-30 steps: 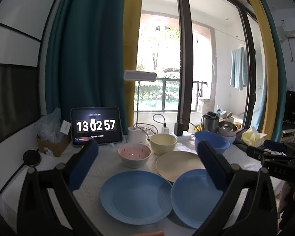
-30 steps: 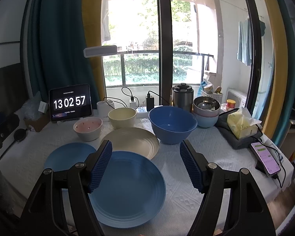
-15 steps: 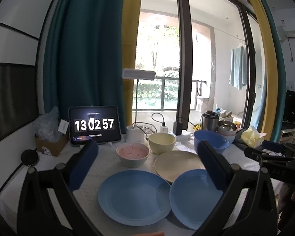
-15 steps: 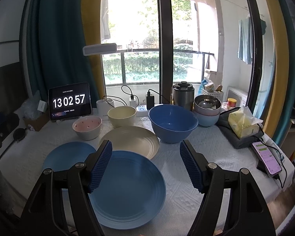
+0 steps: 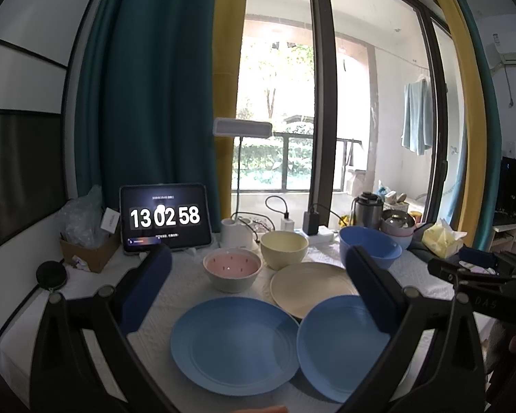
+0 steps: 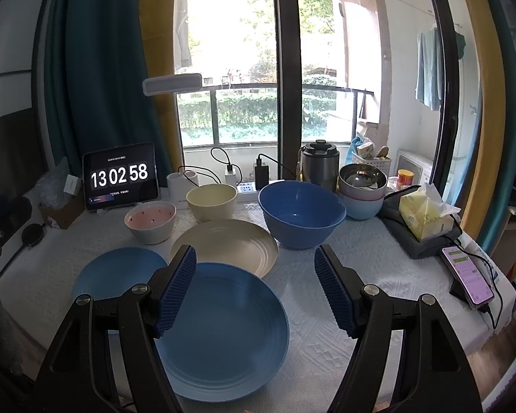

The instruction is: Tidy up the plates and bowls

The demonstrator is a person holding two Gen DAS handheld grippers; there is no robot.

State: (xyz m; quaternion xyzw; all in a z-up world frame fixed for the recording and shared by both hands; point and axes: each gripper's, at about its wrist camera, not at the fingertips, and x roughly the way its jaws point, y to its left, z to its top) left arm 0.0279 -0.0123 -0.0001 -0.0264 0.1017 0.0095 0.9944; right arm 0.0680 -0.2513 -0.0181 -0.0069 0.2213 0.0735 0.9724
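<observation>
Two blue plates lie side by side at the table's front: a lighter one point(image 5: 235, 344) point(image 6: 118, 270) on the left and a darker one point(image 5: 340, 340) point(image 6: 223, 330) on the right. Behind them sits a cream plate point(image 5: 309, 285) point(image 6: 227, 244). Farther back stand a pink bowl point(image 5: 232, 268) point(image 6: 151, 222), a cream bowl point(image 5: 283, 249) point(image 6: 211, 203) and a large blue bowl point(image 5: 369, 246) point(image 6: 302, 213). My left gripper point(image 5: 258, 261) hovers open above the plates, holding nothing. My right gripper point(image 6: 254, 258) is open and empty over the darker blue plate.
A tablet clock point(image 6: 120, 175), a white lamp base point(image 5: 235, 232), chargers and a power strip point(image 6: 247, 189) line the back. Stacked bowls point(image 6: 361, 189), a kettle point(image 6: 320, 167), a tissue pack point(image 6: 425, 215) and a phone point(image 6: 468, 275) crowd the right side.
The left wrist view has drifted slightly, so the plates sit a little lower and to the left. The clock went from 57 to 58. Both grippers stay open.
</observation>
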